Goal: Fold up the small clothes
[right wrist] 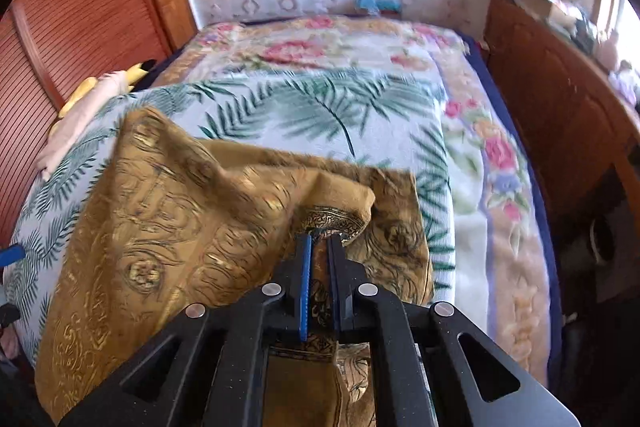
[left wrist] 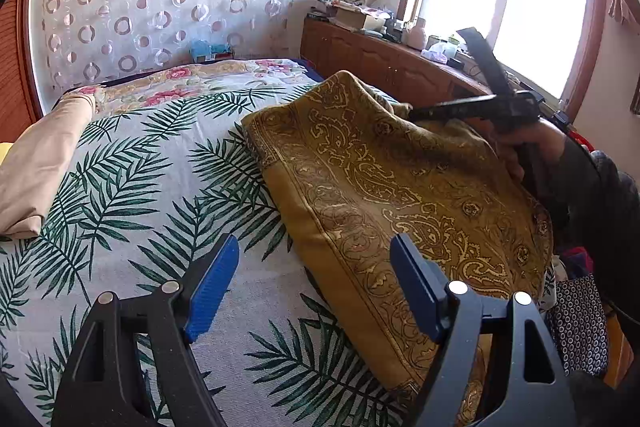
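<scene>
A mustard-gold paisley cloth (left wrist: pixel 400 187) lies partly folded on the palm-leaf bedspread (left wrist: pixel 160 167). My left gripper (left wrist: pixel 316 267) is open and empty, low over the bed at the cloth's near left edge. My right gripper (right wrist: pixel 320 247) is shut on a bunched corner of the paisley cloth (right wrist: pixel 168 227) and holds that corner lifted above the rest. In the left wrist view the right gripper (left wrist: pixel 416 113) shows at the cloth's far right corner, held by a hand.
A folded beige cloth (left wrist: pixel 40 163) lies at the bed's left side. A floral blanket (right wrist: pixel 480 147) covers the far and right part of the bed. A wooden cabinet (left wrist: pixel 380 59) with clutter runs under the window. A wooden slatted wall (right wrist: pixel 80 7) stands on the left.
</scene>
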### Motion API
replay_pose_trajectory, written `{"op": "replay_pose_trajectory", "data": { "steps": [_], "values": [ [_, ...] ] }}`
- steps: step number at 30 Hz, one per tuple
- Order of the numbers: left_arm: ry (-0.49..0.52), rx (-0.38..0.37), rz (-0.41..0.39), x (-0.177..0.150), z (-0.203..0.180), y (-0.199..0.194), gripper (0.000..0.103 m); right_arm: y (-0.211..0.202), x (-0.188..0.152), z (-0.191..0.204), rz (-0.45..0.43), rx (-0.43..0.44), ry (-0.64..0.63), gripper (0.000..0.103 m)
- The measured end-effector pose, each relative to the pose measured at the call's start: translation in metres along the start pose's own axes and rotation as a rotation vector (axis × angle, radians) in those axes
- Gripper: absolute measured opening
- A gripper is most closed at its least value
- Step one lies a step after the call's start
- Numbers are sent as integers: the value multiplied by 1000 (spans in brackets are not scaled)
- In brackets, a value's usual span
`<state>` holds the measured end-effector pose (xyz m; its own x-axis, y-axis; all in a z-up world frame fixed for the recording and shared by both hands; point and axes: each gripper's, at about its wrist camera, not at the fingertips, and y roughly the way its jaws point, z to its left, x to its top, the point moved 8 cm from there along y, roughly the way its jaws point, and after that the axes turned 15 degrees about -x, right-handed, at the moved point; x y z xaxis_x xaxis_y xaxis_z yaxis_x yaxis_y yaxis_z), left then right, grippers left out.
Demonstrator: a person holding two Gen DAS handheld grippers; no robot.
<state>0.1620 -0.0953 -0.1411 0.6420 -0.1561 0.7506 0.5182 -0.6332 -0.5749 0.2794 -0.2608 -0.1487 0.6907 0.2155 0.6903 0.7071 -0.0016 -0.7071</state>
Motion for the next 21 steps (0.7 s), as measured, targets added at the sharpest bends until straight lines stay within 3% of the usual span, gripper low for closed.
{"op": "replay_pose_trajectory", "data": {
  "steps": [5,7,10,14,18,21],
  "values": [
    [-4,-6,9,-3,-2,3,79,-36,22,-39,-163,-178,96,6],
    [-1,-7,20,-5,-4,6,79,-32,21,-51,-140,-255,118,6],
    [8,-5,35,-8,-8,9,79,-18,11,-49,-71,-290,53,7],
    [20,5,65,-13,-11,14,79,-30,1,-47,-79,-237,67,17],
    [24,4,89,-19,-13,17,79,-56,-15,-33,-115,-162,60,42],
    [26,2,105,-25,-15,18,79,-77,-37,-21,-127,-125,40,44]
  ]
}}
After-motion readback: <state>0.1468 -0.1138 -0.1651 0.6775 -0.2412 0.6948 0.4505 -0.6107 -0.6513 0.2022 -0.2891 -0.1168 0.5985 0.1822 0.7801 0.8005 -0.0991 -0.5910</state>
